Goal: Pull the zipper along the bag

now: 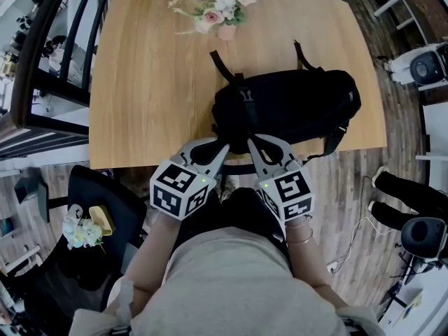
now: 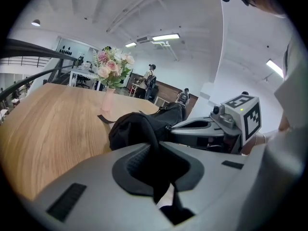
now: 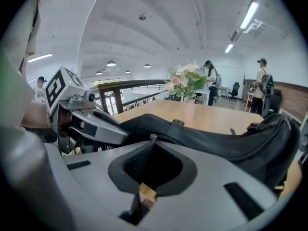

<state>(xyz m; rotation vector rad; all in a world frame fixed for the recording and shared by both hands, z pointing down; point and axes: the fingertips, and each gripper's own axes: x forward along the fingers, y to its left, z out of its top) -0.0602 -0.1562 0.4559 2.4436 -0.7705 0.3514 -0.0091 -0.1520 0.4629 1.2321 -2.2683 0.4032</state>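
Grip set, pull apparently not started: black bag [image 1: 294,103] at the bench [image 1: 154,82] near edge, left gripper [image 1: 224,148] jaws clamped on bag fabric, right gripper [image 1: 250,143] jaws pinching the zipper pull [image 3: 152,138], zipper run still ahead.

A head camera looks steeply down over the left gripper [image 1: 222,148] and right gripper [image 1: 250,143], the black bag [image 1: 287,107] just beyond their tips on the wooden table [image 1: 154,82]. Each gripper's own camera rides close behind its jaws and faces along them: the left one over pinched bag fabric, its partner to the right; the right one over the zipper pull [image 3: 153,138], its partner to the left. All three views share bag, table and the flowers [image 1: 220,5] far ahead of the jaws
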